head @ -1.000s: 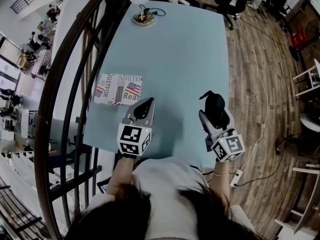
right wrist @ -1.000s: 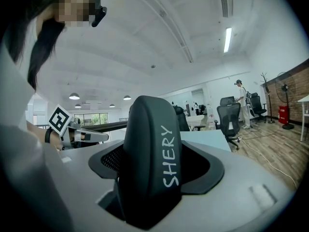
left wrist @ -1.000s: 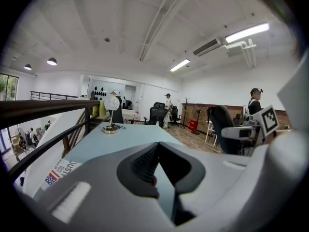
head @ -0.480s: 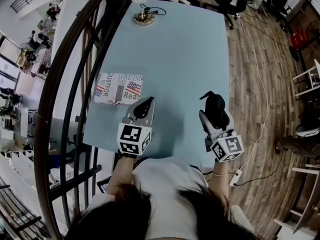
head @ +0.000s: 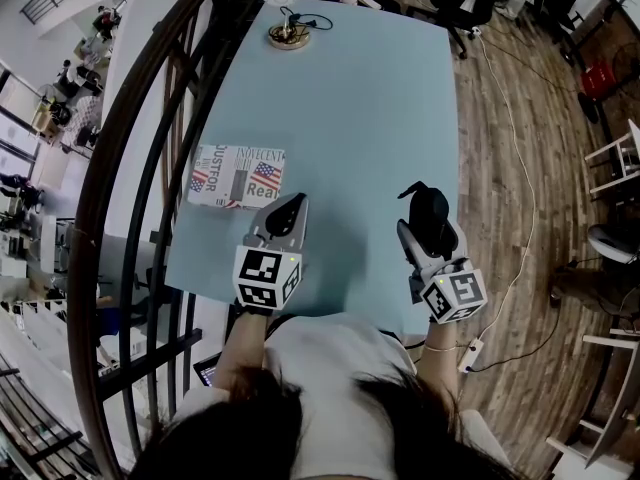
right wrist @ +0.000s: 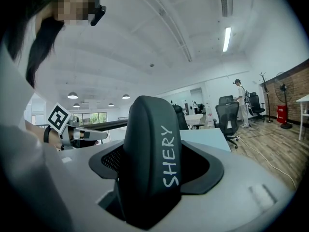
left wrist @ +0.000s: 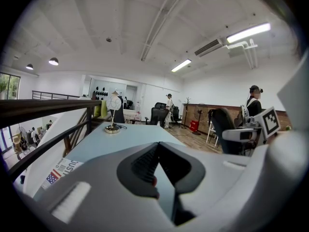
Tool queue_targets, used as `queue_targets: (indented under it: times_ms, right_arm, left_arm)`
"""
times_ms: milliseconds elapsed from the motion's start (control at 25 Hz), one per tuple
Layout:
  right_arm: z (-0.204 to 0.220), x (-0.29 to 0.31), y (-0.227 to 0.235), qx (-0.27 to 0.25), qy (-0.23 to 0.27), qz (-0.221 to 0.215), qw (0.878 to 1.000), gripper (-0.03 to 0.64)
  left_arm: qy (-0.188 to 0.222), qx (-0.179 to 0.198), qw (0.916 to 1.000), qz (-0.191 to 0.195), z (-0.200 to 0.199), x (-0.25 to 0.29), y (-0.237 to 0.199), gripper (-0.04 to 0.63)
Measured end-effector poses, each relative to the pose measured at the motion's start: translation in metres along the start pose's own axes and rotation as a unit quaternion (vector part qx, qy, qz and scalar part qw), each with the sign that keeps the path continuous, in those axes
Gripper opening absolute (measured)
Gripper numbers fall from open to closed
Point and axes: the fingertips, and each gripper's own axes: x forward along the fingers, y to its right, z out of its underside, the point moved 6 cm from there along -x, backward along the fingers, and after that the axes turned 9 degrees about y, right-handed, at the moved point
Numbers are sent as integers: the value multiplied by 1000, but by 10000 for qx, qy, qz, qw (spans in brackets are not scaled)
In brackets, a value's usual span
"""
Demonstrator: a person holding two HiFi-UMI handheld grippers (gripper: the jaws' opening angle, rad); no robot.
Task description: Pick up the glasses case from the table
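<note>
While beside left tongs (head: pixel 296 206), printed box (head: pixel 237 176)

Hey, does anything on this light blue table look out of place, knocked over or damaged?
Nothing stands out. The dark hard-shell glasses case is clamped in the right gripper and looks intact. The flat flag-printed box lies level near the left edge of the light blue table. Nothing is spilled.

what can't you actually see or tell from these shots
- Lower end of the glasses case: right gripper view, sunk between the jaws of the right gripper.
- Print on the flat box: head view, too small; left gripper view, cut off by the left gripper.
- Far small stand: head view, too small to identify.
</note>
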Motion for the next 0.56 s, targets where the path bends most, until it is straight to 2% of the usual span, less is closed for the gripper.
queue_targets:
  times_ms: [560]
  right_arm:
    - [3, 2, -1, 14, -45, -47, 10000, 327]
  left_arm:
    - [-30, -19, 10000, -36, 4, -2, 0, 57]
